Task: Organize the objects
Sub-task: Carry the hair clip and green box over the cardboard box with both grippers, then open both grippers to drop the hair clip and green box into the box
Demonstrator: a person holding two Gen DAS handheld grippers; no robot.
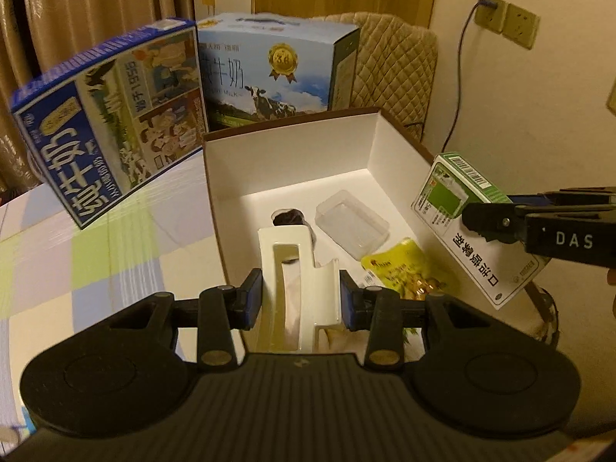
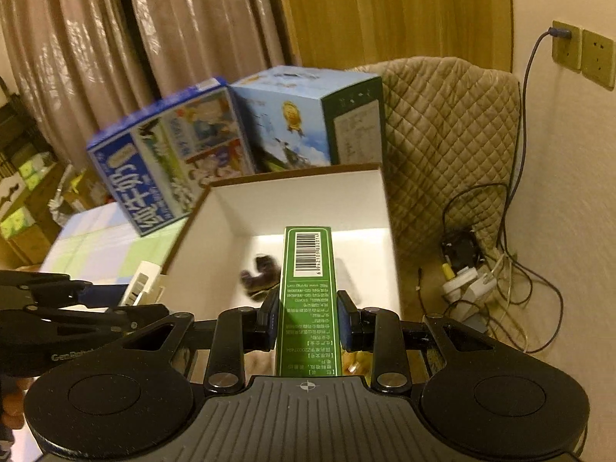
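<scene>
A checkered desk (image 1: 115,254) carries two milk cartons (image 1: 107,123) and an open white box (image 1: 292,165). On the box floor lie a clear plastic tray (image 1: 352,227), a yellow snack packet (image 1: 404,273) and a dark small item (image 1: 288,217). The left tool (image 1: 301,298) is clamped on a white plastic piece (image 1: 296,269) above the box's near edge. The right tool (image 2: 307,323) is clamped on a green carton (image 2: 308,281), held over the box's right side.
</scene>
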